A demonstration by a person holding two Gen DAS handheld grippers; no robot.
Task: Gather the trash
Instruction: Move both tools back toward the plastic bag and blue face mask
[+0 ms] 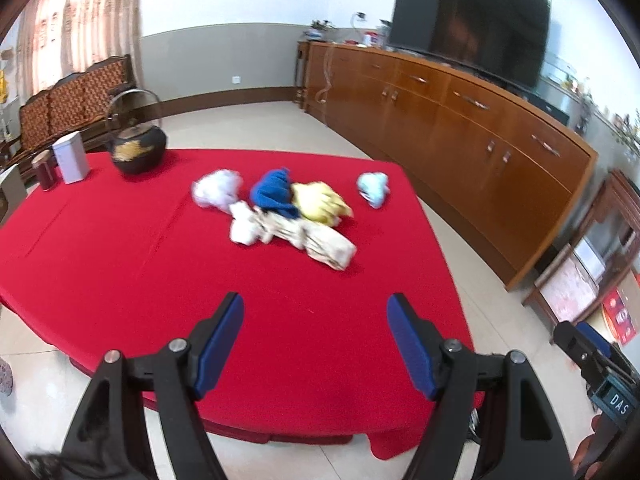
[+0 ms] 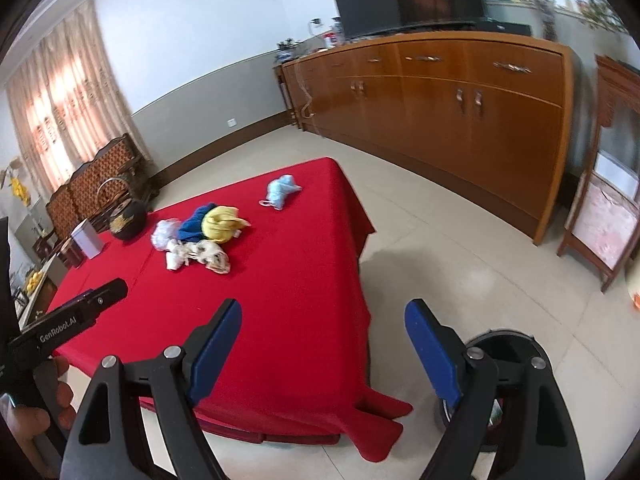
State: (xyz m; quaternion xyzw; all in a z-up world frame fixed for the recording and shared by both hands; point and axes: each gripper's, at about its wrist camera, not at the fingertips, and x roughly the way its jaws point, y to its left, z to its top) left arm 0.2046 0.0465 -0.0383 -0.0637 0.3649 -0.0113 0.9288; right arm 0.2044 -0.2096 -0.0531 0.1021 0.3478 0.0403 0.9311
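Both sets of jaws gape wide, holding nothing; the trash pile (image 1: 280,216) lies dead ahead of the left gripper (image 1: 316,344), the nearer one, on the worktop (image 1: 120,240).

Left hand-held gripper (image 1: 316,340) spread wide above red table (image 1: 120,248), crumpled trash pile (image 1: 280,216) ahead

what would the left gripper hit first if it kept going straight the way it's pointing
Probably the red tablecloth just ahead of the open left gripper, and beyond that bare stretch the cream crumpled wad at the near edge of the trash pile. Depth is hard to judge.
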